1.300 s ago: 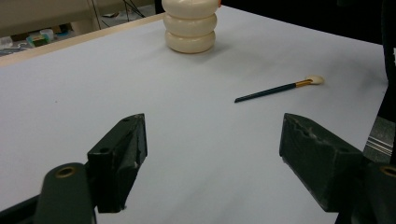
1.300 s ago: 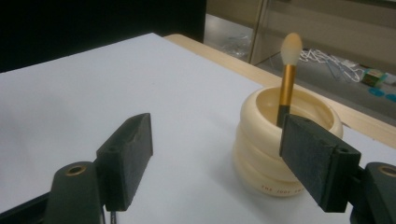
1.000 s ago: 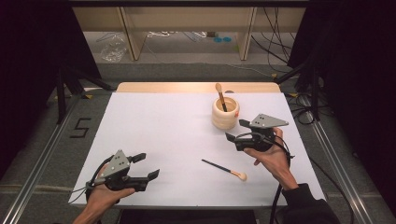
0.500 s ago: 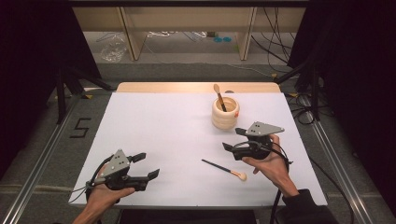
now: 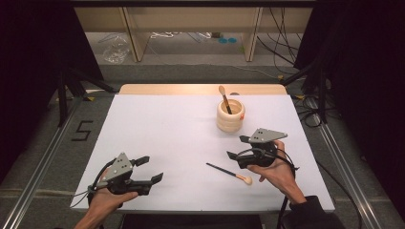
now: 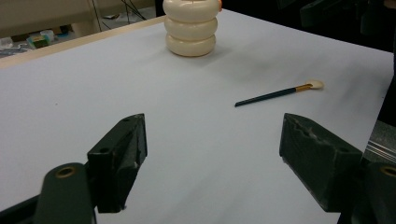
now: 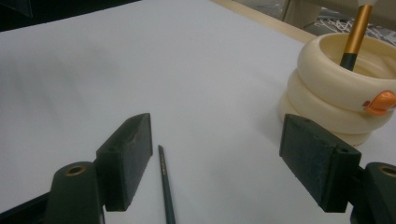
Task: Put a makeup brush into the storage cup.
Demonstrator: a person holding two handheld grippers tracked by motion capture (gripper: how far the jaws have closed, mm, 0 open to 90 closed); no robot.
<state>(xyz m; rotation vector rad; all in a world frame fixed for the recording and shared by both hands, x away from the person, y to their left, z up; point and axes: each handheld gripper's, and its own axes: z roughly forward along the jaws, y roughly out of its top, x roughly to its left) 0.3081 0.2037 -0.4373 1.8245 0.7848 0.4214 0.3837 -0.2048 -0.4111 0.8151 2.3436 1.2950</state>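
Observation:
A cream ringed cup [image 5: 230, 117] stands at the back right of the white table [image 5: 167, 133], with a gold-handled brush [image 5: 223, 98] upright in it. A second brush [image 5: 228, 172] with a dark handle and pale tip lies flat in front of the cup. My right gripper [image 5: 237, 147] hovers just right of that brush, open and empty; in its own view my right gripper [image 7: 217, 163] has the dark handle [image 7: 164, 186] beside its left jaw and the cup [image 7: 341, 102] at right. My left gripper [image 5: 150, 169] rests open near the front left corner. From my left gripper [image 6: 217, 154], the lying brush [image 6: 275, 94] and cup [image 6: 191, 28] are far ahead.
A wooden strip [image 5: 200, 88] borders the table's far edge. Metal rails [image 5: 43, 162] run along the floor on both sides, and cables [image 5: 310, 114] lie off the right edge. Bare white surface spreads across the middle and left.
My right gripper has come a little nearer the front edge, closer to the lying brush. My left gripper has stayed put.

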